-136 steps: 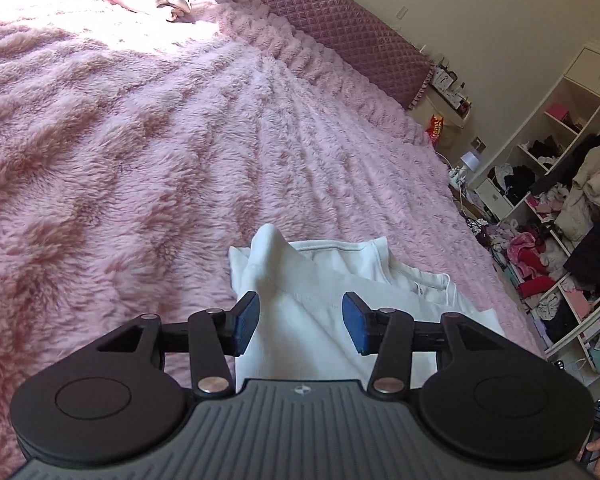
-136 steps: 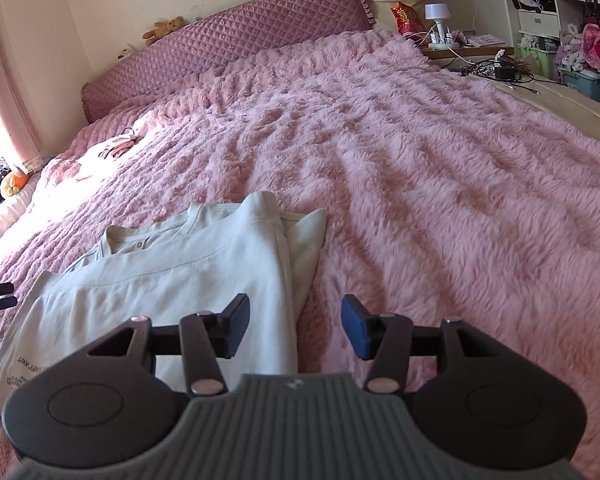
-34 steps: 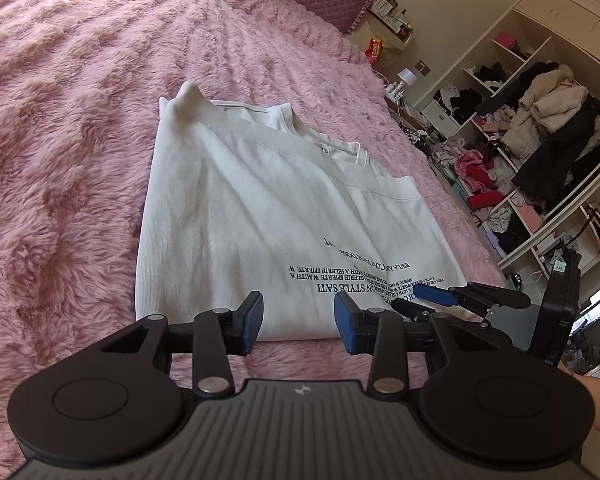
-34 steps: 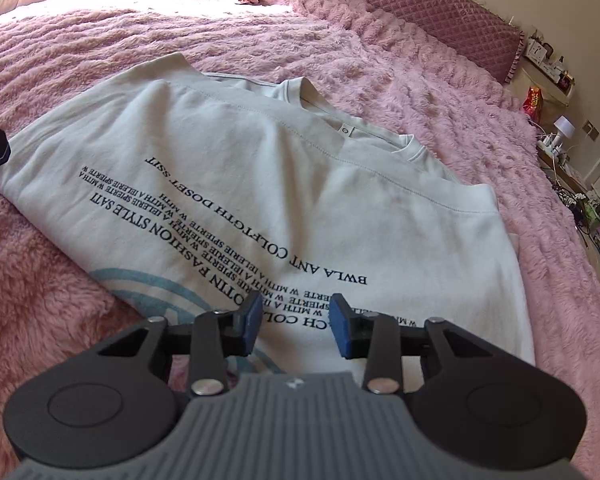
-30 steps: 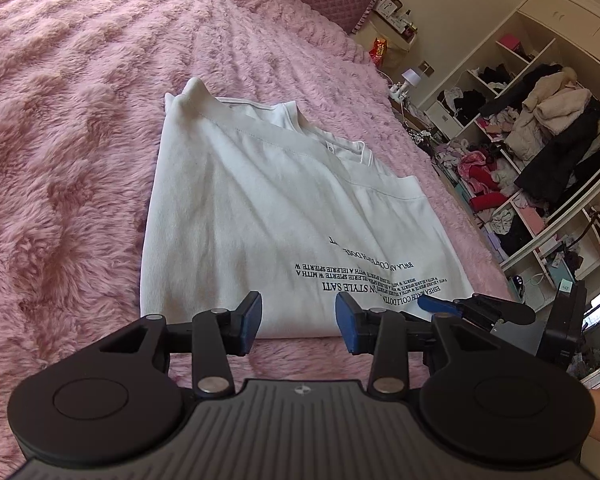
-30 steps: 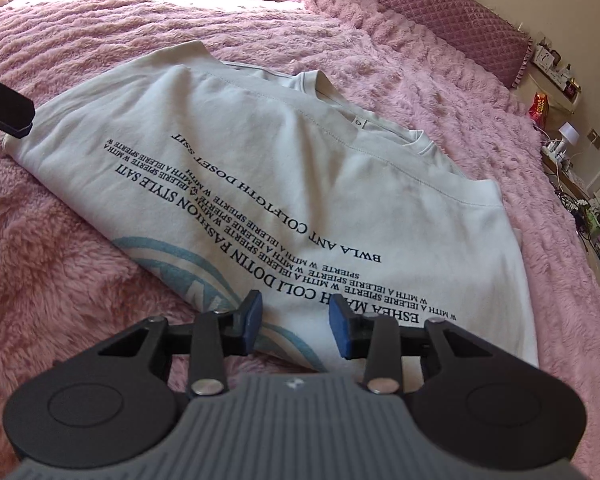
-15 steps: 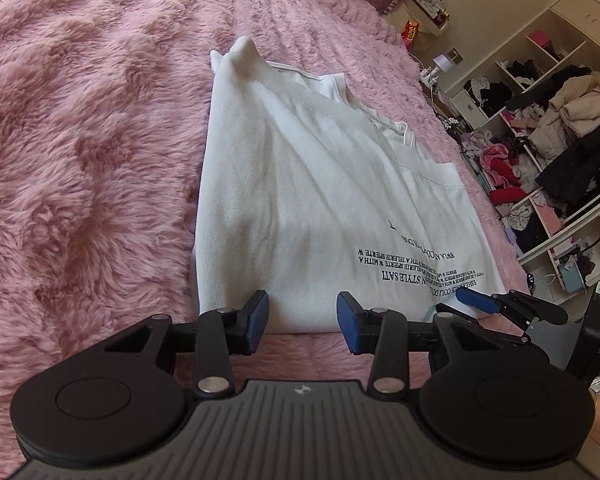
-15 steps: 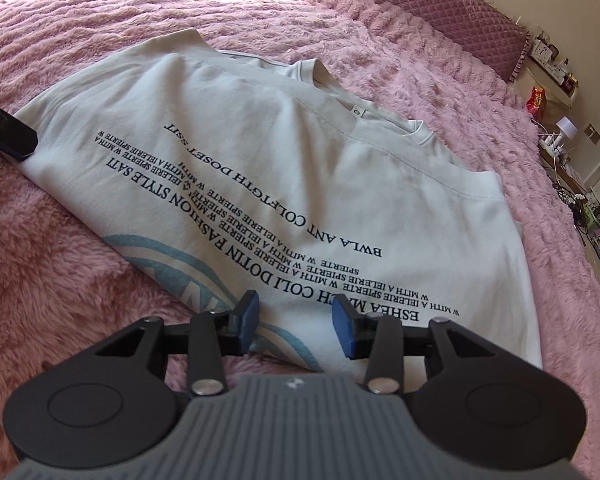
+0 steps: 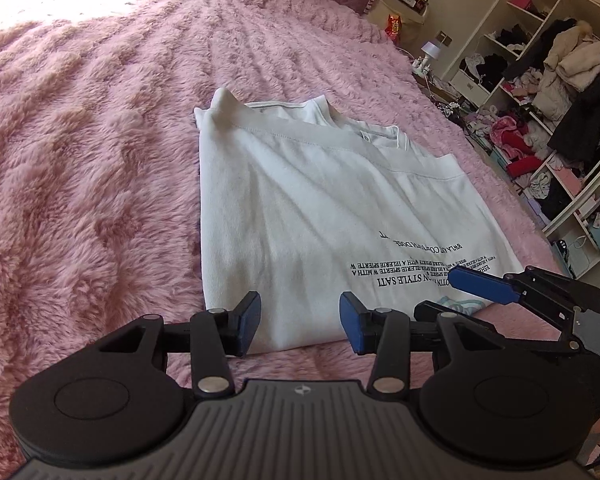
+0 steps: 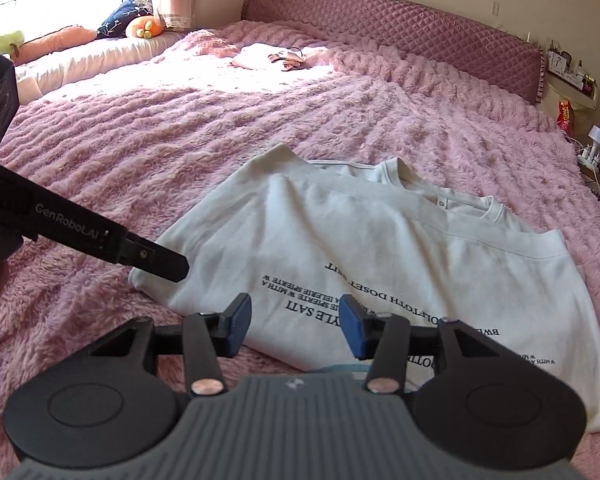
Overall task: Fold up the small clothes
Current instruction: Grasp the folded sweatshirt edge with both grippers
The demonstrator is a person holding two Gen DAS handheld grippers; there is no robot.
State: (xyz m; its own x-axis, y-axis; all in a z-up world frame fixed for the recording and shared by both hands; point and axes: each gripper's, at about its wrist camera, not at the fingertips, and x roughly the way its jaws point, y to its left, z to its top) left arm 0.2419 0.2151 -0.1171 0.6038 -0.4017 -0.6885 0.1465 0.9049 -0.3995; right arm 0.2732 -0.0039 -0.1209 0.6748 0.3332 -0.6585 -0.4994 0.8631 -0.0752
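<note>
With both sets of jaws opening and nothing between them, left gripper (image 9: 300, 322) and right gripper (image 10: 295, 322) hover over the near hem of the white printed T-shirt (image 9: 320, 208), which lies half-folded, print up, on the pink fleece bed (image 9: 80, 160). Looks like between folds. Next move probably: regrip the near edge corners and carry them toward the far collar (image 10: 440, 196).
</note>
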